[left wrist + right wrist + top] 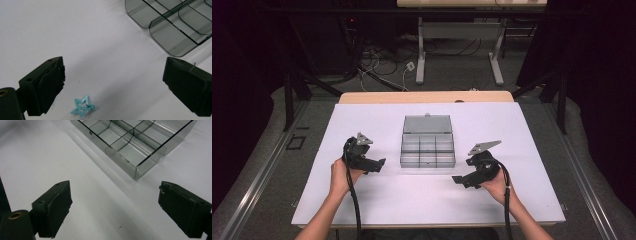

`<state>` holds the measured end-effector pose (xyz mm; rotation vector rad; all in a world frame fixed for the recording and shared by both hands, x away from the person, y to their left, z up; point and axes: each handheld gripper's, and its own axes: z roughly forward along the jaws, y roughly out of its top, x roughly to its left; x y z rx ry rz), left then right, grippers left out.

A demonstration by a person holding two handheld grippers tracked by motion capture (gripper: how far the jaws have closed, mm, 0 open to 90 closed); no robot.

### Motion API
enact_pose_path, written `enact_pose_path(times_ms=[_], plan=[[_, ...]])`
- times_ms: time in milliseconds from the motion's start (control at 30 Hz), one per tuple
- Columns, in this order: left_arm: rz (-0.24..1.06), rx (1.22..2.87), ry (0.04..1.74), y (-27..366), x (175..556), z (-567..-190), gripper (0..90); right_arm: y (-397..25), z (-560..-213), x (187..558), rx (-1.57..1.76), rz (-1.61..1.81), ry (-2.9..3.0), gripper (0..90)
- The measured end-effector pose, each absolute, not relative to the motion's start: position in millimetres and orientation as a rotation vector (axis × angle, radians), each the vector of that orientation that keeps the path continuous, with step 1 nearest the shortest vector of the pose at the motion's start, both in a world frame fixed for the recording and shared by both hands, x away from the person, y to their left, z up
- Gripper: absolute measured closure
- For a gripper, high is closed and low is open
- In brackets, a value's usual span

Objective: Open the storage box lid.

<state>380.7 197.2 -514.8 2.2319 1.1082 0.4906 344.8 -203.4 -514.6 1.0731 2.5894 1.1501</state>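
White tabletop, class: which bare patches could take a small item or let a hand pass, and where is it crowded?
Bare: the strip of white tabletop left of the compartment box, the strip to its right, and the near edge between the forearms. Crowded: beside the left tongs, where a teal star clip lies, and near the right tongs.

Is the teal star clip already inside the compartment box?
No, the star clip lies on the white table between the open left tongs, apart from the box.

Left gripper [379,162]: jaws wide apart, held in the left hand [340,176].
Right gripper [457,179]: jaws wide apart, pointing inward.
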Motion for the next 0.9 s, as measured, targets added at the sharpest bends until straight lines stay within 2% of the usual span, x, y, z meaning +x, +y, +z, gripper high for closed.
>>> enact_pose_path(times_ms=[467, 900], plan=[[0.485, 2.242, 1.132, 208.5, 373.2, -518.5, 0.0, -207.3, -522.1, 327.1, 1.050, 1.106, 2.631, 0.7], [0.500, 2.232, 1.150, 216.2, 373.7, -518.1, 0.0, -209.2, -526.4, 320.0, 1.028, 1.095, 2.655, 0.0]])
